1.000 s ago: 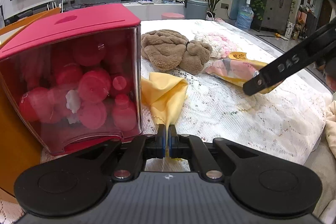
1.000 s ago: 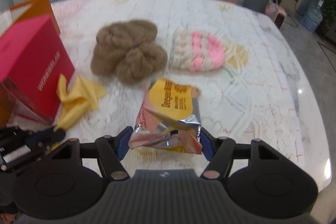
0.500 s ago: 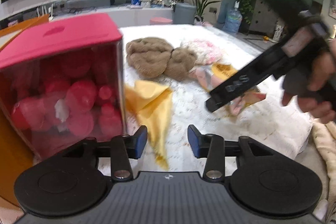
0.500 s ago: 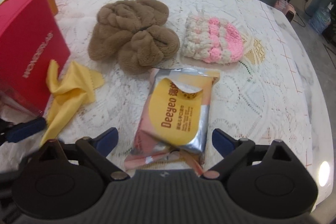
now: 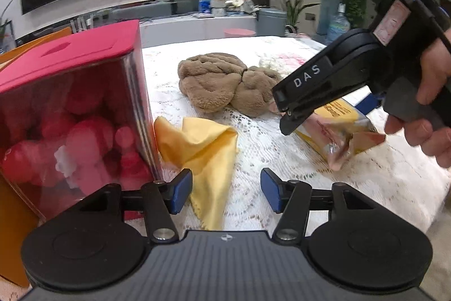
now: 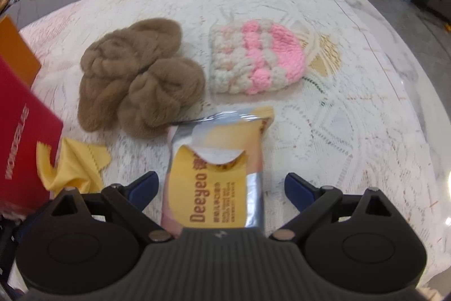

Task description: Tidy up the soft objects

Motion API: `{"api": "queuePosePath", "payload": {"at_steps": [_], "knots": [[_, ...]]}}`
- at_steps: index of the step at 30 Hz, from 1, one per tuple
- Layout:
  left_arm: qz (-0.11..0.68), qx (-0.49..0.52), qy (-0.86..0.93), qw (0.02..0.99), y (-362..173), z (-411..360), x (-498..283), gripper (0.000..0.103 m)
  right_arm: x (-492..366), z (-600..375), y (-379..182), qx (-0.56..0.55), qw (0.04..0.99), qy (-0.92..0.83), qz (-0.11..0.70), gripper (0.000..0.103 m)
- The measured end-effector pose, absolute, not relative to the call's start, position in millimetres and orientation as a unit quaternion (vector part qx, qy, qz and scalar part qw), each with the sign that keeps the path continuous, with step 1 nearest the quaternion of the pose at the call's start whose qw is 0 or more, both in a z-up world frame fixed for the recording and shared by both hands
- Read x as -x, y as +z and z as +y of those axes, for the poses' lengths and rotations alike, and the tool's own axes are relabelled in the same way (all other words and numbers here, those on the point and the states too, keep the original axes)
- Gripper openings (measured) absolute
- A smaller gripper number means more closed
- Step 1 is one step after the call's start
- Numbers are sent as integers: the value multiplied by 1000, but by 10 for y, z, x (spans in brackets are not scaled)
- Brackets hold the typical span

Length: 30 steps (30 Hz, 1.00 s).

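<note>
A yellow cloth (image 5: 205, 148) lies crumpled on the lace cover beside the red box; it also shows in the right wrist view (image 6: 76, 168). My left gripper (image 5: 225, 192) is open just behind it, holding nothing. A yellow and silver snack packet (image 6: 217, 174) lies flat between the spread fingers of my open right gripper (image 6: 221, 189); the packet also shows in the left wrist view (image 5: 338, 129). A brown plush item (image 6: 138, 81) and a pink and cream knitted hat (image 6: 256, 58) lie farther back.
A red box with a clear front (image 5: 70, 117) full of red items stands at the left, an orange box (image 6: 17, 50) behind it. The table edge (image 6: 417, 92) curves along the right. The right gripper's body (image 5: 352, 69) hangs over the packet.
My left gripper opened and let go of the yellow cloth. My right gripper opened and let go of the snack packet, which now lies flat on the cover.
</note>
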State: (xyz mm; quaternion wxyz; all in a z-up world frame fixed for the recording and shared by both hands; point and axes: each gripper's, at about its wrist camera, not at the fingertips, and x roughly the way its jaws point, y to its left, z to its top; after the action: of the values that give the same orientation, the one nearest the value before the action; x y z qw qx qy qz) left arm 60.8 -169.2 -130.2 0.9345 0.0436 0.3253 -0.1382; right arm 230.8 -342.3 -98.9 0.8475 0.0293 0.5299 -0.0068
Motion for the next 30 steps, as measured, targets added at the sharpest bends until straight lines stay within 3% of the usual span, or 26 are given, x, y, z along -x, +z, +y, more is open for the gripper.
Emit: {"api": "queuePosePath", "payload": {"at_steps": [6,12,15,16,17,20,23,30], "knots": [[336,-17,-82,938,-1270,-1848,-722,70,-2347,-3496,-1026,-29,847,-5,530,93],[324,-48,-48,944,-1315,-2017,-680,69,-2335,-3423,-1000,-2,853,9,522,81],[313,-37,-56,947,-1338,-1997,-614,55,-2325,-3415,-990,1,852,12,523,76],[309,-37,-58,948,-1333,-1986,-602,47,-2320,-3419,-987,1,853,15,522,73],[306,-37,-61,949,-1335,-1985,-579,32,-2318,-3424,-985,2,853,18,522,69],[300,-69,-60,950,-1327,-2028,-546,10,-2300,-3439,-956,0,854,27,519,56],[302,-82,-56,948,-1321,-2045,-533,4,-2284,-3441,-945,0,855,27,517,54],[298,-142,-51,943,-1303,-2138,-485,2,-2257,-3491,-924,-7,859,15,512,52]]}}
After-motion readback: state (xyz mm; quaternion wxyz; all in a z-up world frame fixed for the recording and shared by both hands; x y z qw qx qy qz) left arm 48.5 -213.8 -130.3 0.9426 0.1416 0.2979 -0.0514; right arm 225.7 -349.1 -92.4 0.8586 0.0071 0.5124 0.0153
